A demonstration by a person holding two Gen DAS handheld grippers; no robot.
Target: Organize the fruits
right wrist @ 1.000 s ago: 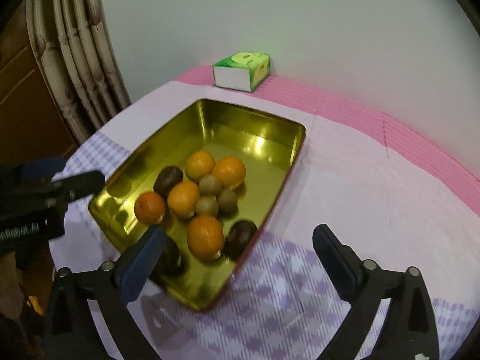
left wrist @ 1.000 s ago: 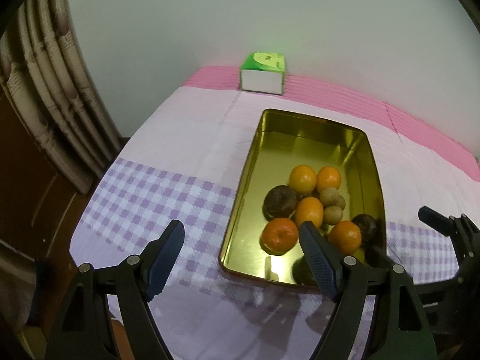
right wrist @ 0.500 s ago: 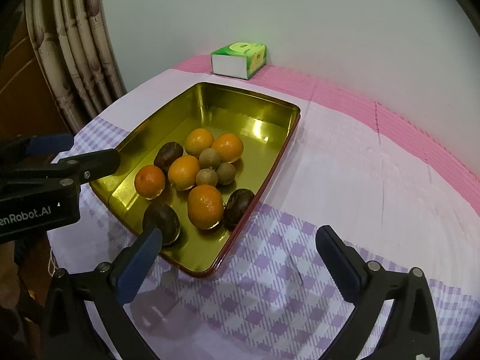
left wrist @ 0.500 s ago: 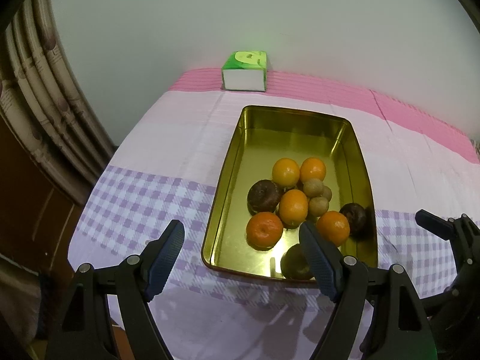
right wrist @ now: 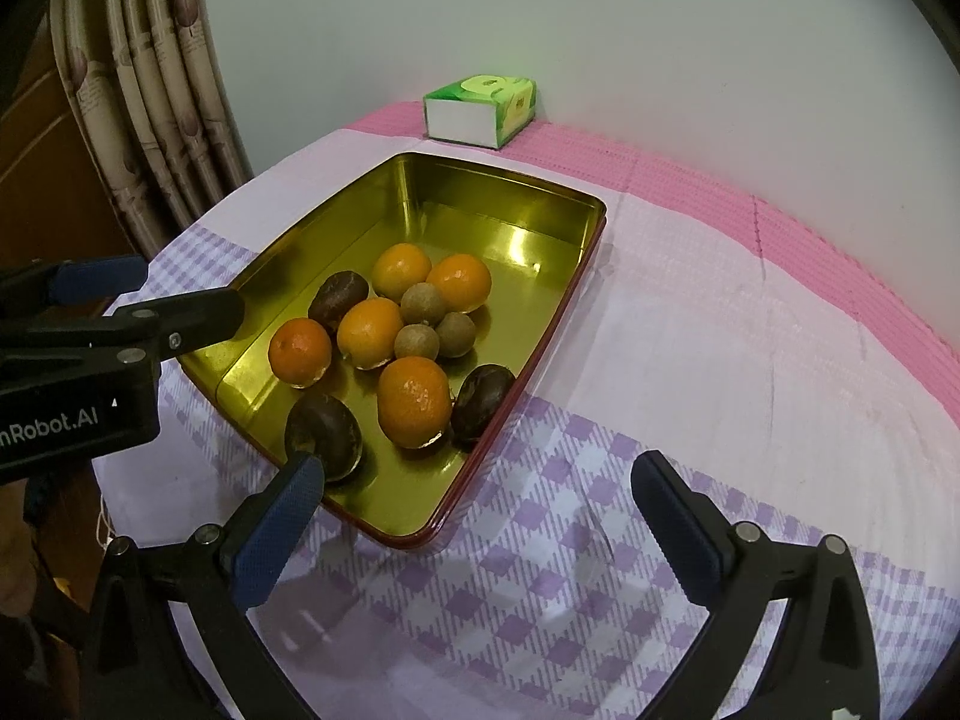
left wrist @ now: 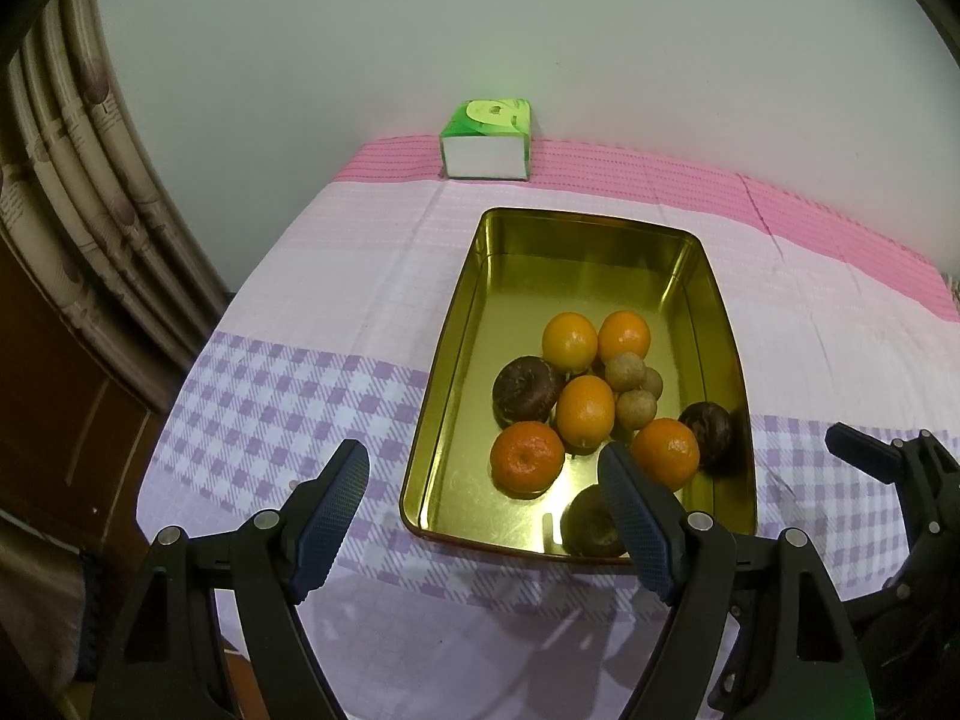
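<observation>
Two hand-held grippers (left wrist: 483, 507) (right wrist: 480, 516) spread empty, fruits (left wrist: 585, 411) in gold tray (left wrist: 456, 330) just ahead

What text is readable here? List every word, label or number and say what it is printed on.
"mRobot.AI": white letters on the black body of the left gripper, seen in the right wrist view; the start of the word is cut off by the picture's edge.

The green tissue box carries a round logo and printing on its top and side, too small and blurred to read.

The gold tray and the tablecloth show no text.
</observation>
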